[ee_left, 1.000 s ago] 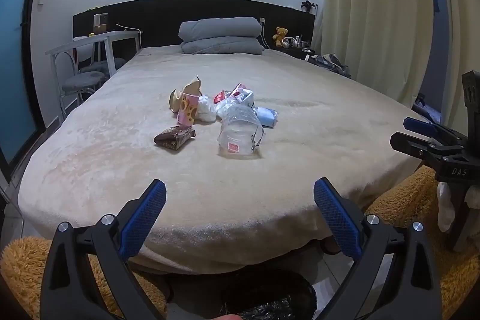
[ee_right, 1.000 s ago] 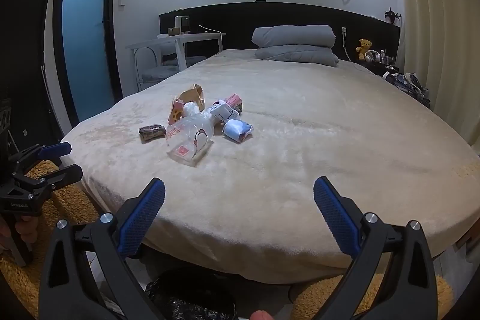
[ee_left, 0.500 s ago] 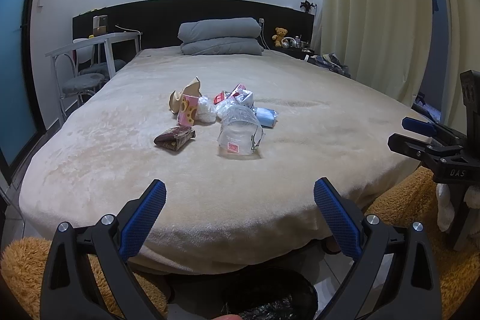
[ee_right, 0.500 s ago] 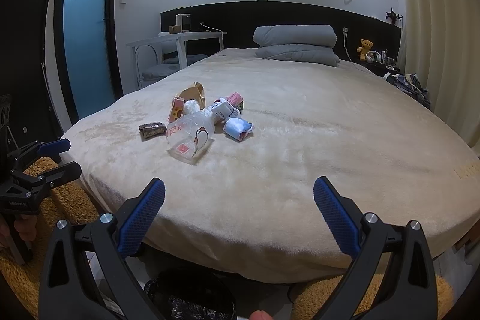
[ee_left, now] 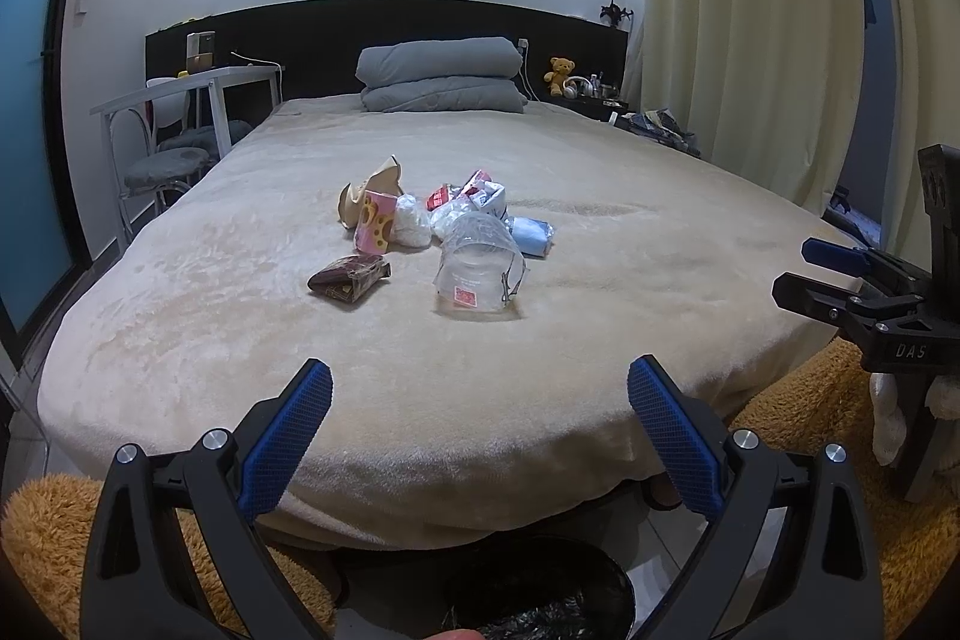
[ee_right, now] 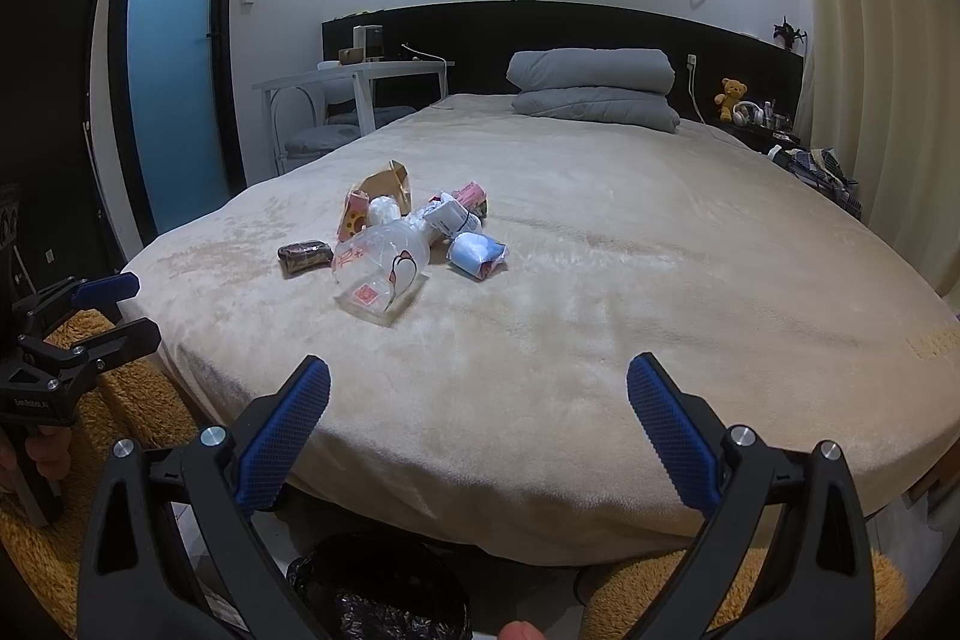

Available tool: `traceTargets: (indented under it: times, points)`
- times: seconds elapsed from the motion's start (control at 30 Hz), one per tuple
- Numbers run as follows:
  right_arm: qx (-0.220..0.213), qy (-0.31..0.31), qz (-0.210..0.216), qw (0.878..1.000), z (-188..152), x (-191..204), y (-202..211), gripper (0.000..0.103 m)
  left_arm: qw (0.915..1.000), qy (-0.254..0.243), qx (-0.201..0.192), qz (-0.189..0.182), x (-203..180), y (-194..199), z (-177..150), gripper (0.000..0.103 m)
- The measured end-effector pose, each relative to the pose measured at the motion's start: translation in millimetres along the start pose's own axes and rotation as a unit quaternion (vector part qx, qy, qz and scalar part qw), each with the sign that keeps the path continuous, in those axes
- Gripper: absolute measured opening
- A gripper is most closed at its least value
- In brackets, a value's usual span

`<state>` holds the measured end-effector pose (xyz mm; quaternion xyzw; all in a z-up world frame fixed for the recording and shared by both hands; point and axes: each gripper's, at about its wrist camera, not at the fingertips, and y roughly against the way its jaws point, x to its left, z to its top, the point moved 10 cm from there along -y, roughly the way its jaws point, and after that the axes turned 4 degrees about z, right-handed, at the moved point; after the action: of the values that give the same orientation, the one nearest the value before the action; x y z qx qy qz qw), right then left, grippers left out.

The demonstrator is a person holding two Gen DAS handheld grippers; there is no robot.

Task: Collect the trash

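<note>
A small heap of trash lies on the beige bed (ee_left: 630, 280): a clear plastic bottle (ee_left: 480, 274) (ee_right: 381, 274) nearest me, a brown wrapper (ee_left: 349, 275) (ee_right: 305, 256) to its left, a pink carton (ee_left: 375, 220), a torn brown paper bag (ee_left: 369, 193) (ee_right: 387, 184), a light blue wad (ee_left: 531, 235) (ee_right: 477, 253) and white and red packets behind. My left gripper (ee_left: 480, 421) is open, short of the bed's foot edge, holding nothing. My right gripper (ee_right: 479, 418) is open too and empty, farther right. A black-lined bin (ee_left: 540, 589) (ee_right: 381, 589) stands on the floor below both.
Folded grey bedding (ee_left: 441, 79) lies at the headboard. A white table with chairs (ee_left: 180, 130) stands left of the bed, curtains (ee_left: 738, 40) on the right. Orange fluffy rugs (ee_left: 48, 538) (ee_right: 738, 598) flank the bin. In each view the other gripper (ee_left: 864, 298) (ee_right: 66, 340) shows at the side.
Both views have crept slightly; the scene sits a touch lower and closer. The trash has not moved and both grippers stay open.
</note>
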<state>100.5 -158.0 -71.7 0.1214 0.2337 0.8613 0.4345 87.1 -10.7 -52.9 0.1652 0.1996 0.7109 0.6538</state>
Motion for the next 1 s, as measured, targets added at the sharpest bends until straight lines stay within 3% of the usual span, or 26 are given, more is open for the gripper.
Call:
traceTargets:
  times: [1.0]
  points:
    - [0.003,0.001,0.0,1.0,-3.2,0.4,-2.7,0.098,1.0,-0.001,-0.002,-0.001,-1.0,0.4,1.1,0.097]
